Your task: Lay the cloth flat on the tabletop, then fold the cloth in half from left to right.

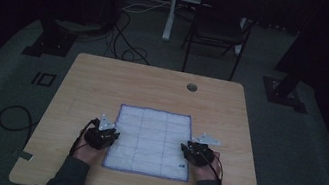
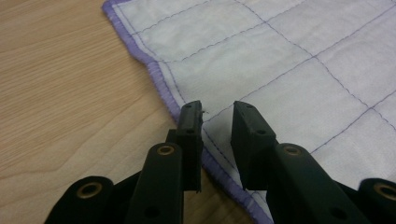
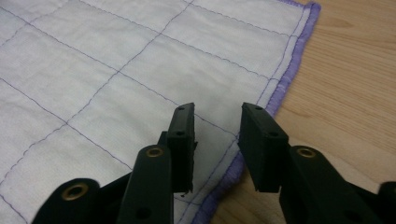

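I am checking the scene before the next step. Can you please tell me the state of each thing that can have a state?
cloth: spread flat on the table, unfolded, not gripped.
left gripper: jaws open, over the cloth's left edge, nothing pinched.
right gripper: jaws open, over the cloth's right edge, nothing pinched.
table: bare wood around the cloth.
chair: standing upright behind the table, nobody on it.

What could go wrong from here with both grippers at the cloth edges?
1. The cloth lies flat on the table; the open left gripper may scrape wood and miss the thin purple hem.
2. The right gripper, also open, could catch only the hem, so it slips.
3. Uneven grips may skew the cloth.
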Tool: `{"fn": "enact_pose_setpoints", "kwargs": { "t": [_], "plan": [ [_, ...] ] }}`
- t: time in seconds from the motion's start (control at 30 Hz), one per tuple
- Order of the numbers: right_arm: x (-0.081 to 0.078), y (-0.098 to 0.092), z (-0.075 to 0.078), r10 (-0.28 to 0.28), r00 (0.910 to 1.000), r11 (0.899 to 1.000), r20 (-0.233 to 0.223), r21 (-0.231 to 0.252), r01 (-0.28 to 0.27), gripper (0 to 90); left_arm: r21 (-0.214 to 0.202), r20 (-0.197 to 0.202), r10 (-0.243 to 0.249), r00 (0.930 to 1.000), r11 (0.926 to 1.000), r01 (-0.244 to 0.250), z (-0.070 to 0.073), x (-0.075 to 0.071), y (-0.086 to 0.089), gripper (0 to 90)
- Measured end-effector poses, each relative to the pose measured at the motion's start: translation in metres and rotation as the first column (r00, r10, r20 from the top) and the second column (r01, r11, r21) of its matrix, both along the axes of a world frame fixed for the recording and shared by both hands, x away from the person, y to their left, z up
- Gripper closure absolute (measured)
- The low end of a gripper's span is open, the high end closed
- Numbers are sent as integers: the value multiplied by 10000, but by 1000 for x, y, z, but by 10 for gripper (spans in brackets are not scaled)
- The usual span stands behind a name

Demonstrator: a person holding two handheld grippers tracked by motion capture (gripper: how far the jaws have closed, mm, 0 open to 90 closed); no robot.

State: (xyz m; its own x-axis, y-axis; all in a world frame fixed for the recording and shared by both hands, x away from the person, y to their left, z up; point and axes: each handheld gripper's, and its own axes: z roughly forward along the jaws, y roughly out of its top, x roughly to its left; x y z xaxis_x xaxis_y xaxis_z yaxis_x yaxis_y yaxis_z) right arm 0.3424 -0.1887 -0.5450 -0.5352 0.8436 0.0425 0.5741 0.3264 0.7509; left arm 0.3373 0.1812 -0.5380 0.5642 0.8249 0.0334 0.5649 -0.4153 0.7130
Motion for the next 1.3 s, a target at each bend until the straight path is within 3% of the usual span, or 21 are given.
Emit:
{"fn": "enact_pose_setpoints", "kwargs": {
  "t": [0.43,0.67,0.9,1.3],
  "plan": [
    [1,1,0,51,10000,9999,-68,150,-50,639,-124,39,271,9996,9996,-270,-1,2,4,709],
    [2,2,0,134,9998,9996,-112,249,-131,627,-249,22,580,9983,9980,-580,-1,3,9,647],
    [2,2,0,172,9998,9995,-109,248,-169,618,-958,185,1195,9927,9885,-1173,3,3,20,596],
    [2,2,-1,219,9997,9995,-97,242,-216,606,-1142,-333,1725,9845,9779,-1752,0,7,21,512]
  ]
}}
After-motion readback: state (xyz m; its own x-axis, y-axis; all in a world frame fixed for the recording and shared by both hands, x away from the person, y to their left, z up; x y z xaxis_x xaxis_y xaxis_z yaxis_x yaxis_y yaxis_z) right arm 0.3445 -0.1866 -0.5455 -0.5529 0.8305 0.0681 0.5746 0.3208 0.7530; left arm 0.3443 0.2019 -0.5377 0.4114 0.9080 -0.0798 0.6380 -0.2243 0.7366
